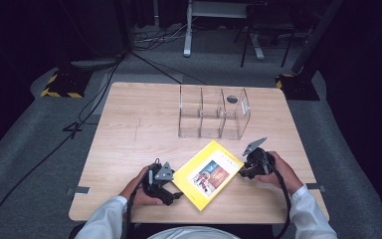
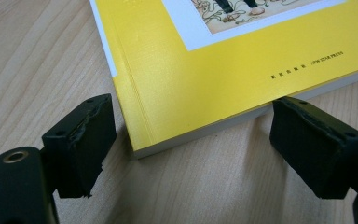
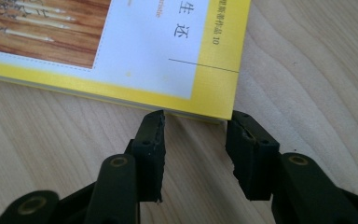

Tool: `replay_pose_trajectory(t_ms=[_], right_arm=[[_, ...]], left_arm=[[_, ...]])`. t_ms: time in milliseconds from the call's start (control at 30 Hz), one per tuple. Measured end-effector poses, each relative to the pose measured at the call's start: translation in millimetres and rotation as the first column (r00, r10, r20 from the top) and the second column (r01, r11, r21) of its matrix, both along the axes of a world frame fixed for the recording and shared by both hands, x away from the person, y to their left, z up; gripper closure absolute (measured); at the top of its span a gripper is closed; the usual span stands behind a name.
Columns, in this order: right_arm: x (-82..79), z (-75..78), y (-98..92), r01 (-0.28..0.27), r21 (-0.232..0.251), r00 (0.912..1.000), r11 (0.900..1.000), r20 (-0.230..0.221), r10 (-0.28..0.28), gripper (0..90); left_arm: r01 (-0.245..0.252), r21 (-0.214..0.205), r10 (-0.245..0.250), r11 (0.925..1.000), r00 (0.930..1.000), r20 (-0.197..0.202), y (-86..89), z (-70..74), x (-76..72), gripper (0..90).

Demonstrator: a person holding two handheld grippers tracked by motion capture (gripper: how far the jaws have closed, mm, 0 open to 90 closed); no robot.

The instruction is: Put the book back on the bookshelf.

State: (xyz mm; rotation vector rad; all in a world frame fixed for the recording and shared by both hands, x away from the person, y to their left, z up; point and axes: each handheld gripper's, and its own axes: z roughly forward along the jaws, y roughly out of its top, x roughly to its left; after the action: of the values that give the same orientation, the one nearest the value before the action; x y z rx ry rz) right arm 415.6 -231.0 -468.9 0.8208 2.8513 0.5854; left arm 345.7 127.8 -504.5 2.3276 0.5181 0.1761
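Note:
A yellow book (image 1: 209, 174) with a picture on its white cover panel lies flat on the wooden table (image 1: 129, 144), near the front edge and turned at an angle. My left gripper (image 1: 175, 193) is at its near left corner. In the left gripper view the jaws stand wide apart, with that corner of the book (image 2: 242, 60) between the left gripper's (image 2: 190, 116) pads and neither pad touching it. My right gripper (image 1: 242, 172) is at the book's right corner. In the right gripper view its (image 3: 196, 119) jaws are narrower, their tips flanking the corner of the book (image 3: 135, 51) without pressing on it.
A clear plastic organiser (image 1: 214, 117) with three compartments stands upright behind the book, with a dark round spot (image 1: 232, 99) at its right end. Bare tabletop lies to the left. Cables and stand legs are on the floor beyond the table.

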Motion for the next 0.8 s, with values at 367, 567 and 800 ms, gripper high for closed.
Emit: replay_pose_trajectory(t_ms=[367,567,800], right_arm=[[10.1,5.0,8.0,-0.062,-0.096,0.9979,0.9935,-0.025,0.059,69.1],[7.1,2.0,-0.9,-0.054,-0.033,0.9981,0.9980,0.027,0.055,76.7],[6.5,3.9,-14.6,-0.060,0.103,0.9973,0.9929,0.048,0.055,76.8]], left_arm=[[0.005,0.000,-0.005,1.0000,1.0000,-0.001,-0.1,0.0,0.5,14.7],[0.001,0.001,-0.001,1.0000,1.0000,-0.005,0.0,0.1,0.5,14.6],[0.000,-0.002,0.000,1.0000,1.0000,-0.006,-0.2,0.1,0.7,14.4]])
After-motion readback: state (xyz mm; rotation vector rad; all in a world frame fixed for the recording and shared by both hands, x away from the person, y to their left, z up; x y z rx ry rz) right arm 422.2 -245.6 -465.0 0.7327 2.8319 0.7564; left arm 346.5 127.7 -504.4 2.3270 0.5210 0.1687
